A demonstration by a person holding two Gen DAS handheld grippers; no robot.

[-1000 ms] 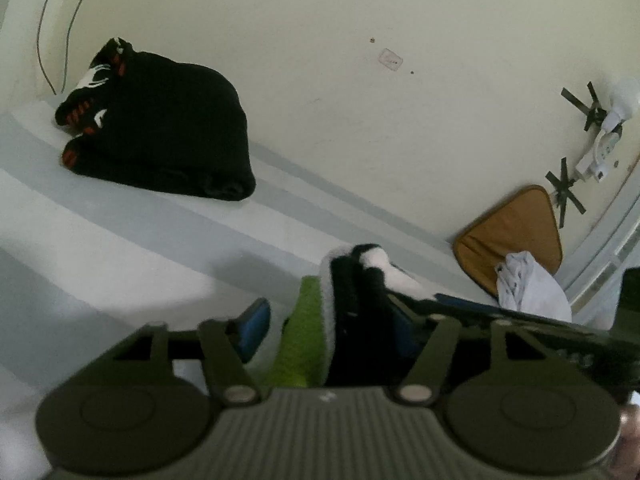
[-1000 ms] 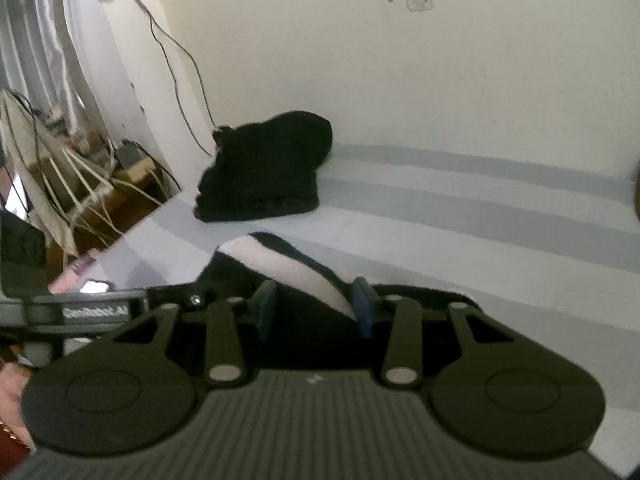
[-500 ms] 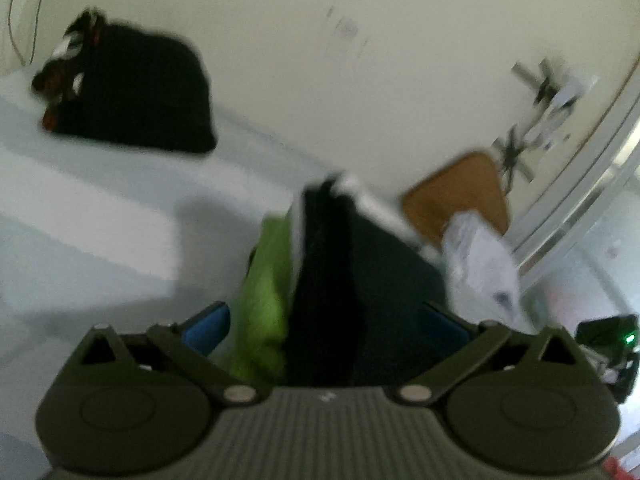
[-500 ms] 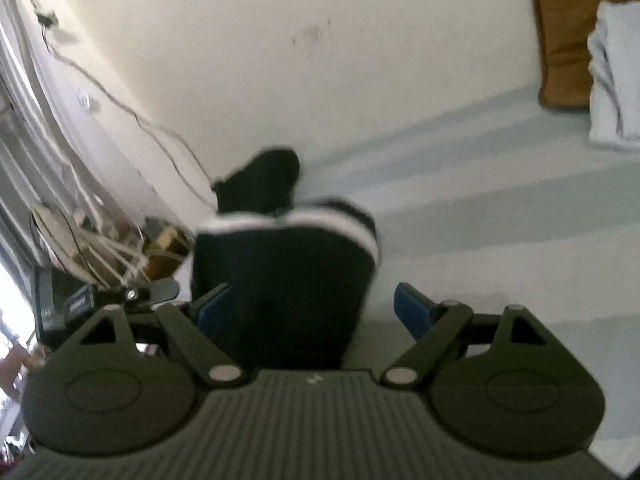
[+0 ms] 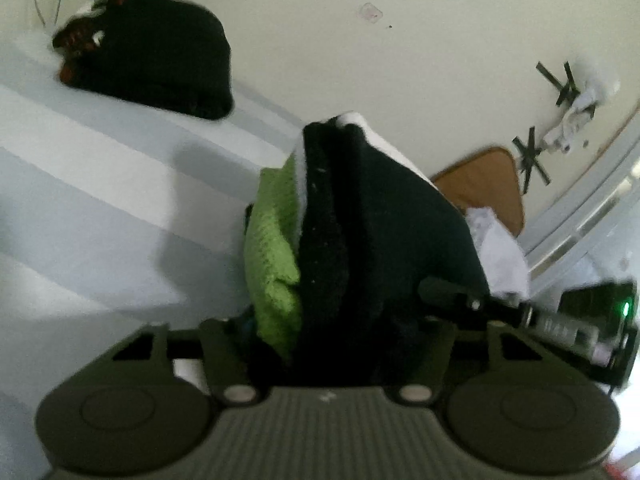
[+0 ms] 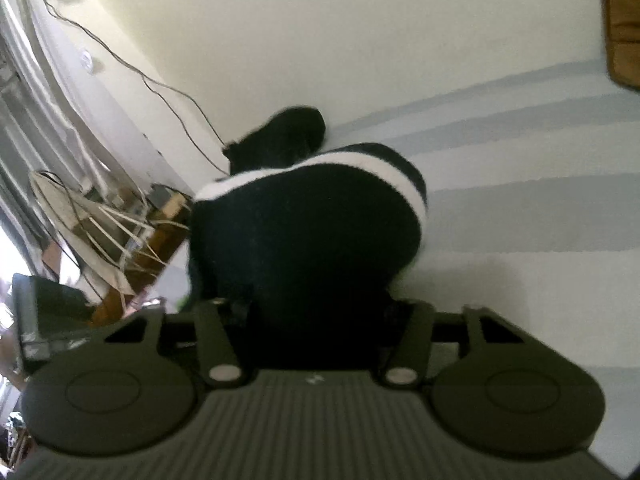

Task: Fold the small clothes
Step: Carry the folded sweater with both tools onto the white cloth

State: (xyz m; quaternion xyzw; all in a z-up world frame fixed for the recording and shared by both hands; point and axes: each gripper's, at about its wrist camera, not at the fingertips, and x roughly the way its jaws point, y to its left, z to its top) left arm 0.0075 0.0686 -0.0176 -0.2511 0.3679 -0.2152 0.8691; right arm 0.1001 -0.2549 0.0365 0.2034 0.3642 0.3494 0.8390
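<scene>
Both grippers pinch one folded bundle, lifted off the bed

The left gripper and right gripper are each clamped narrow on the black, white-striped garment with its green layer, keeping the fold together above the striped bedsheet. Half a second ago both stood wide around it. A black folded pile sits at the bed's far edge by the wall.

Lifted garment off bed w/ both grippers; L gripper and R gripper reclosed after opening, cloth now bunched upright.
</scene>
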